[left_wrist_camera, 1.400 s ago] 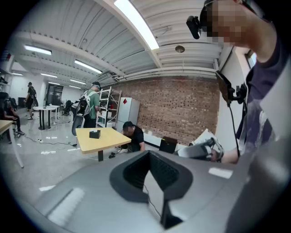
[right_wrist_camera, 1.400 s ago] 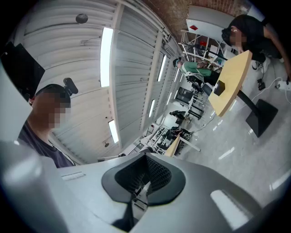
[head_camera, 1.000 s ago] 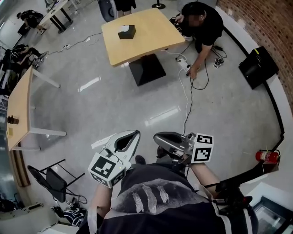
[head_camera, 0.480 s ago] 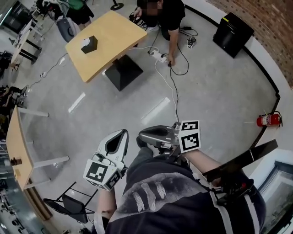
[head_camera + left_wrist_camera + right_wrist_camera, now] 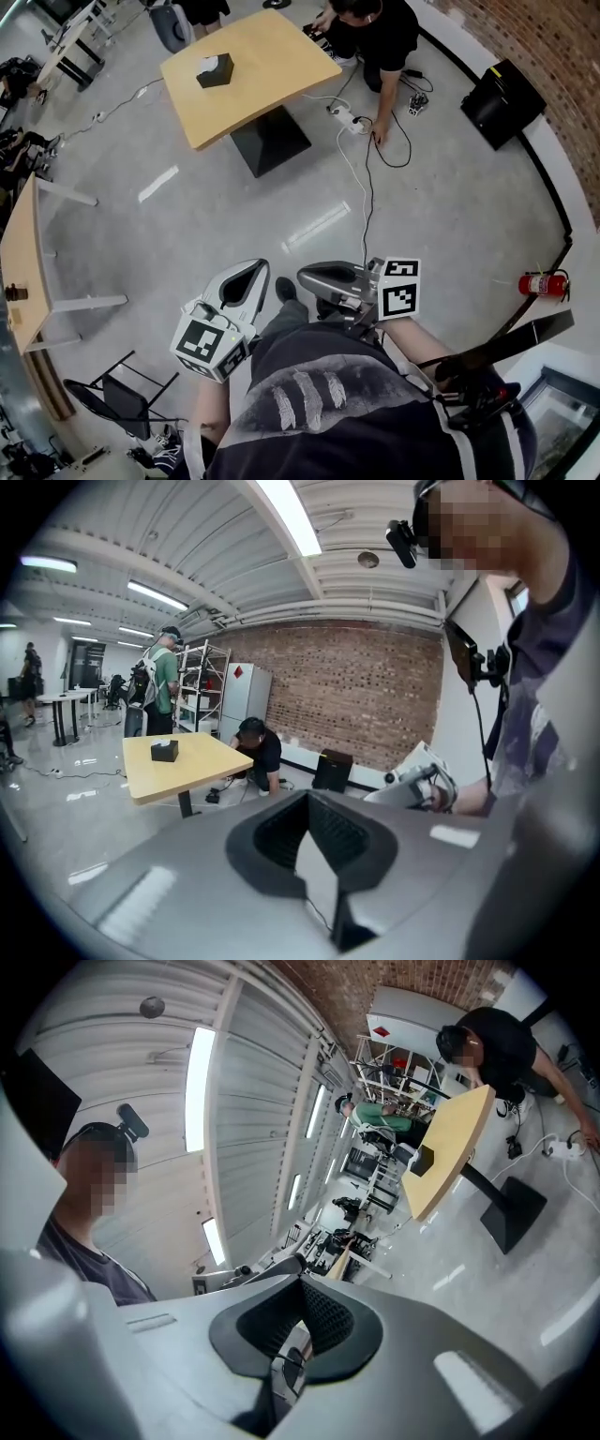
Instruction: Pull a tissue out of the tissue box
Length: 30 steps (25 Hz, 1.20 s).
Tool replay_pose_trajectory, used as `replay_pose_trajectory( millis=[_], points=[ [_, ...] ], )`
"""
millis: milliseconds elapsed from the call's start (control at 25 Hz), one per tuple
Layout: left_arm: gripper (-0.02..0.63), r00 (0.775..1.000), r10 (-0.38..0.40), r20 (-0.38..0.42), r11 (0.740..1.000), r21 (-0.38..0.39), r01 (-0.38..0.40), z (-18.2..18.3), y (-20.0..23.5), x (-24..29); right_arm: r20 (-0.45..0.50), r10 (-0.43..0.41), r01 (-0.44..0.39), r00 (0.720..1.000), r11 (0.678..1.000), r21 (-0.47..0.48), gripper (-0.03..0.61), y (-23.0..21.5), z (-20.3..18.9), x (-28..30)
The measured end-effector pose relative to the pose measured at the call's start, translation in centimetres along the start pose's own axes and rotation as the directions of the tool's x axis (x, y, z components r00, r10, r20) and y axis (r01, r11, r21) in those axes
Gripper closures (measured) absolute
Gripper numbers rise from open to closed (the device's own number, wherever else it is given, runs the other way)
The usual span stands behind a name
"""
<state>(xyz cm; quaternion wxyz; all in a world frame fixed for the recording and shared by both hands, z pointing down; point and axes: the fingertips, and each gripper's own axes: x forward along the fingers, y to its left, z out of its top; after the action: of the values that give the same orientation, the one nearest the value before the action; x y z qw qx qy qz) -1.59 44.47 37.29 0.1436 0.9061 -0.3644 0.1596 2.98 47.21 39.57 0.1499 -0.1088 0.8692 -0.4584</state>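
One tissue box (image 5: 215, 70), apparently; two grippers (image 5: 261, 269) (image 5: 305, 277)

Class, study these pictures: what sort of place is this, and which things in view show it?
Probably an open lab or workshop room: a brick wall, a power strip and cables across the polished floor, a plain wooden table, a fire extinguisher.

Black box (image 5: 216, 73), white tissue (image 5: 207, 63); tan wood bench (image 5: 272, 56). Glossy grey floor (image 5: 187, 216). Red-brown brick wall (image 5: 553, 37). Red extinguisher (image 5: 542, 284). Black-and-white square markers on pale grey left claw (image 5: 255, 272) and right claw (image 5: 307, 277).
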Motion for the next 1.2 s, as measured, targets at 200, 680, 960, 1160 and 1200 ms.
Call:
replay_pose_trajectory(
  millis=[200, 680, 960, 1160, 1200],
  points=[
    [0.613, 1.0, 0.007, 0.004, 0.999, -0.034, -0.007, -0.5, 3.1, -0.4, -0.039, -0.015, 0.015, 0.999, 1.0, -0.006, 0.581, -0.9, 0.1, 2.7],
    [0.612, 0.996, -0.033, 0.083, 0.996, -0.081, 0.04, 0.7, 12.0, -1.5, -0.076, -0.154, 0.143, 0.985, 0.981, -0.133, 0.581, -2.7, 2.3, 10.0],
    [0.614, 0.989, -0.096, 0.116, 0.991, -0.078, 0.106, 1.2, 16.3, -2.2, -0.061, -0.257, 0.233, 0.965, 0.939, -0.254, 0.58, -3.0, 3.3, 14.0],
    [0.612, 0.984, -0.107, 0.14, 0.991, -0.071, 0.117, 1.3, 18.9, -3.1, -0.06, -0.284, 0.261, 0.957, 0.932, -0.251, 0.581, -4.1, 3.8, 16.7],
    [0.612, 0.984, -0.102, 0.144, 0.991, -0.071, 0.113, 1.3, 19.6, -3.5, -0.072, -0.283, 0.257, 0.956, 0.933, -0.253, 0.581, -4.3, 3.6, 17.5]
  ],
)
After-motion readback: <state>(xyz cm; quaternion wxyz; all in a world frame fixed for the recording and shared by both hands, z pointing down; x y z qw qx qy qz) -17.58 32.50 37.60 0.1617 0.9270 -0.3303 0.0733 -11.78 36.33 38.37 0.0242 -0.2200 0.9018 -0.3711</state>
